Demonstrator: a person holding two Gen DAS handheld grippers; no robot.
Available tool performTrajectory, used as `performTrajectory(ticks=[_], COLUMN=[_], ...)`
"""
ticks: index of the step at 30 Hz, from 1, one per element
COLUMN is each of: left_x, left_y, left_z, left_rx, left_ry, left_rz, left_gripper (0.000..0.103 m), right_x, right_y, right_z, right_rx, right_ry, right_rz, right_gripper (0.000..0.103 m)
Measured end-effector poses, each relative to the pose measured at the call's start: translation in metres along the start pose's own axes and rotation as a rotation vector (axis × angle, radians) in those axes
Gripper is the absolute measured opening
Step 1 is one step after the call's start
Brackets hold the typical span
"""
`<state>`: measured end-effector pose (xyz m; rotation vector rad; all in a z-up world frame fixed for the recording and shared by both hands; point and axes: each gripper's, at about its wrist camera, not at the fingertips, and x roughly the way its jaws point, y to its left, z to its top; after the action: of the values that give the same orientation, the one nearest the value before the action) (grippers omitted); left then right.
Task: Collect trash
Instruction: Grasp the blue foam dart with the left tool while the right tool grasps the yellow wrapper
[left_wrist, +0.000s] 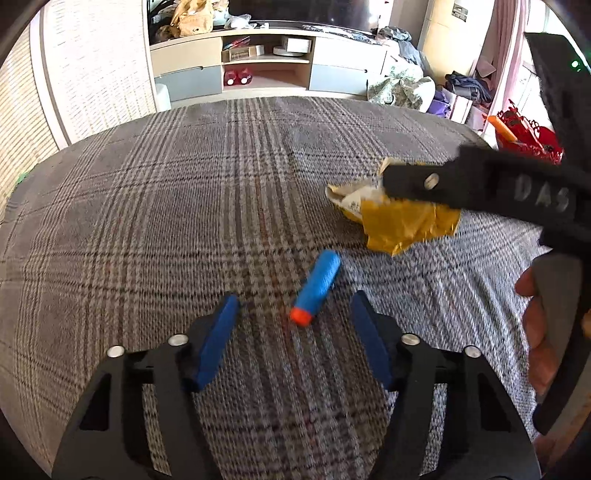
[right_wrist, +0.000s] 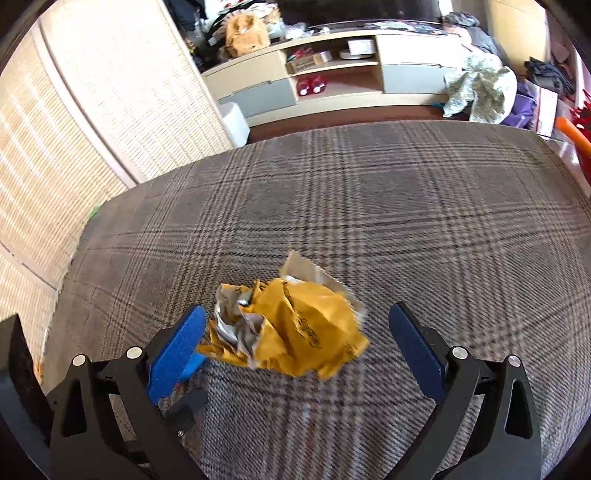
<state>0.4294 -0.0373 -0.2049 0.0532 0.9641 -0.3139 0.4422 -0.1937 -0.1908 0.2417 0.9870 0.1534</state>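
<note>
Nothing's collected yet: the wrapper (right_wrist: 291, 328) lies on the plaid bed (right_wrist: 406, 206) between the spread right gripper (right_wrist: 295, 332), the dart (left_wrist: 317, 288) just near it, ahead of the spread left gripper (left_wrist: 295, 321)

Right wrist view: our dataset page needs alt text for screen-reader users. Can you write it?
Open right tongs flank a crumpled yellow wrapper with a silver lining, lying on a plaid fabric surface. Behind it stand a cluttered low cabinet and a woven screen.
</note>
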Motion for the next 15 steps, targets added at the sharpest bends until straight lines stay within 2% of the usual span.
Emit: performTrajectory(ticks=[4,5,8,10,12,15], left_x=[0.003,0.003,0.002,0.001,-0.001,-0.006], left_y=[-0.001,-0.003,-0.006,-0.009,-0.013,-0.018], left_z=[0.004,0.003,0.001,-0.001,-0.004,-0.010], left_rx=[0.017,0.030,0.055,0.065,0.078,0.085], left_ry=[-0.017,-0.021,-0.030,-0.033,-0.030,-0.016], left_rz=[0.020,0.025,0.038,0.033,0.034,0.018], left_gripper=[0.036,0.035,0.026,0.015,0.011,0.010], right_x=[0.012,0.013,0.007,0.001,-0.006,-0.017], right_y=[-0.002,-0.005,-0.009,-0.009,-0.010,-0.009], right_z=[-0.002,-0.004,-0.006,-0.007,-0.011,-0.020], right_rx=[0.008,0.014,0.021,0.014,-0.003,-0.033], right_ry=[0.023,0.025,0.016,0.012,0.012,0.012], right_rz=[0.013,0.041,0.073,0.073,0.072,0.070], right_gripper=[0.097,0.087,0.077,0.072,0.069,0.065])
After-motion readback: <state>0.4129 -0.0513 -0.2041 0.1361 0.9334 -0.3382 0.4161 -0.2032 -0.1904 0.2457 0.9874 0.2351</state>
